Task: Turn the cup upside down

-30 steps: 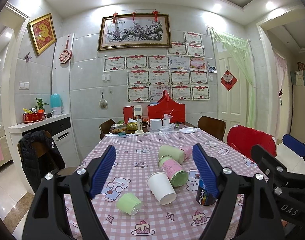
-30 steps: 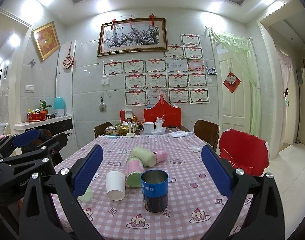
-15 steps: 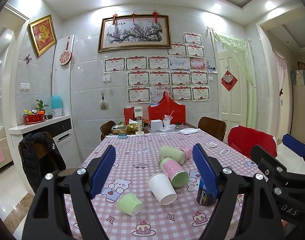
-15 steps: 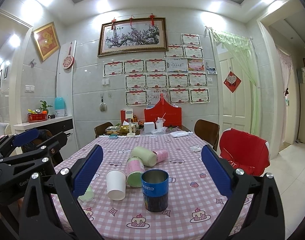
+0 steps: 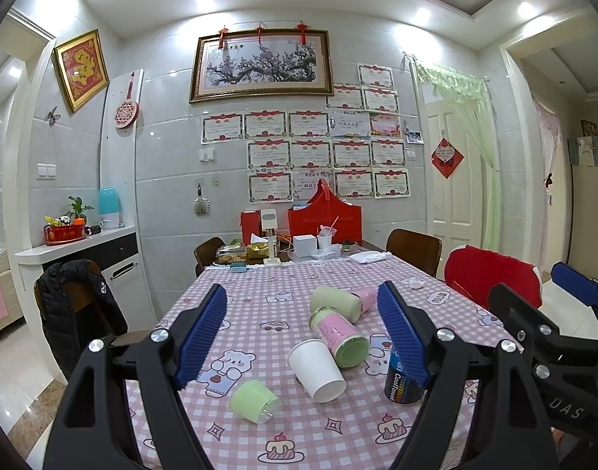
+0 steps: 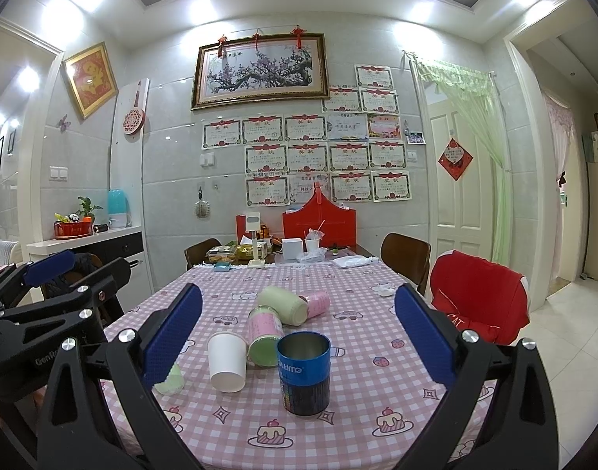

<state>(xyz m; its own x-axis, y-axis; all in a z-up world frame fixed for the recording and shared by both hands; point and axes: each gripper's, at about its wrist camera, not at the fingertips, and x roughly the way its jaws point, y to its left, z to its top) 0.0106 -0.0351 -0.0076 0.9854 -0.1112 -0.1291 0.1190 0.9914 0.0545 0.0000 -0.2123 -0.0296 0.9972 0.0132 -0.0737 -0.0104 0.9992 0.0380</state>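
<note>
Over checkered table [image 6: 361, 352], both grippers' fingers [image 5: 402, 338] spread wide, empty.

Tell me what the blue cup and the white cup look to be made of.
Blue cup: likely metal; its inner wall shines silvery, under a glossy printed blue wrap.
White cup: probably paper; matte, plain white, tapered, standing upside down. Thin plastic can't be ruled out.

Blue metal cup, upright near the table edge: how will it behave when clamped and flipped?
The blue metal cup looks rigid with a steel interior, so it likely won't crush. Its glossy printed wall may slip between the pads. Empty, it's probably light; being tall, a sideways nudge could tip it.
</note>
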